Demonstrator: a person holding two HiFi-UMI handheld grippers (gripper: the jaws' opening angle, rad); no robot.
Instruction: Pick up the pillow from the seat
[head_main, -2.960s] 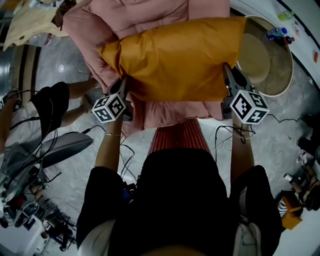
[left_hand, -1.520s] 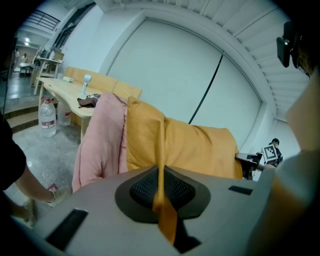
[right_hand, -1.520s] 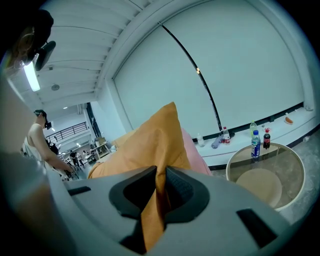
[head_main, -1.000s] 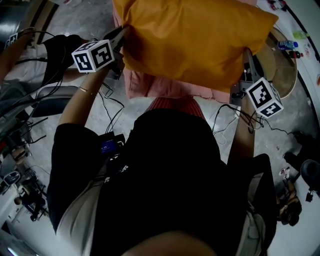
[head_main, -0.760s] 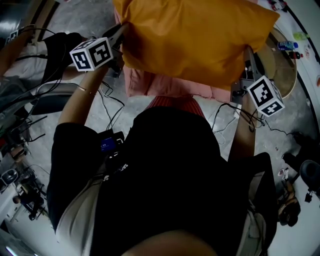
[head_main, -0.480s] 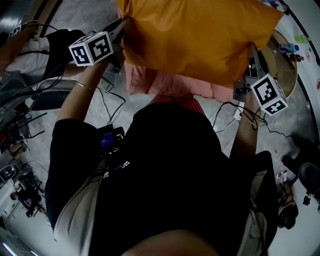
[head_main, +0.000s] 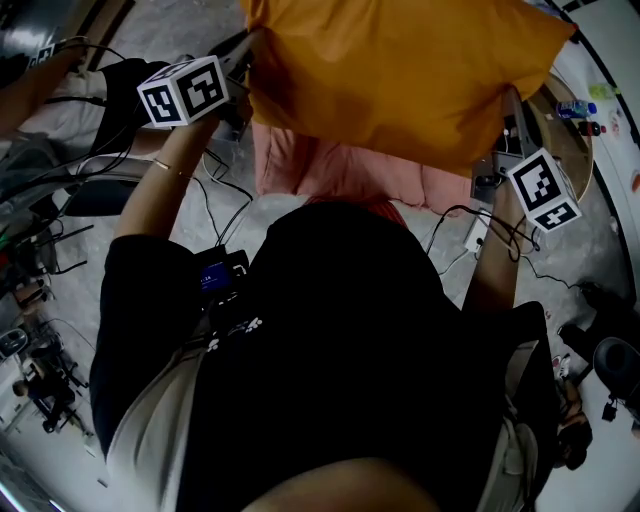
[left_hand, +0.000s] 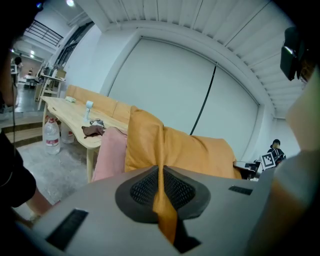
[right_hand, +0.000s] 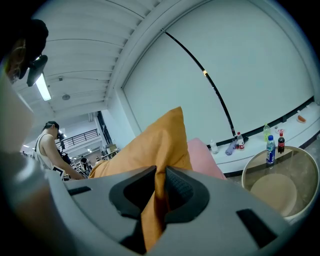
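a: where is the pillow?
b: the orange pillow (head_main: 400, 70) hangs between the two grippers, over the pink seat (head_main: 330, 165). whether it touches the seat i cannot tell.
a: and the jaws?
b: the left gripper (left_hand: 161, 172) has its jaws pressed almost together on a thin fold at the pillow's left edge. the right gripper (right_hand: 160, 187) pinches a thicker fold at the right edge, its jaws a little apart around the cloth.
a: any containers?
b: at the far edge of the round glass-topped table (right_hand: 302, 170) on the right stand a blue-capped bottle (right_hand: 270, 150) of clear liquid and a small bottle of dark drink (right_hand: 280, 142). on the left, a big clear jug (left_hand: 51, 136) stands on the floor by the wooden table (left_hand: 65, 107). how full it is i cannot tell.
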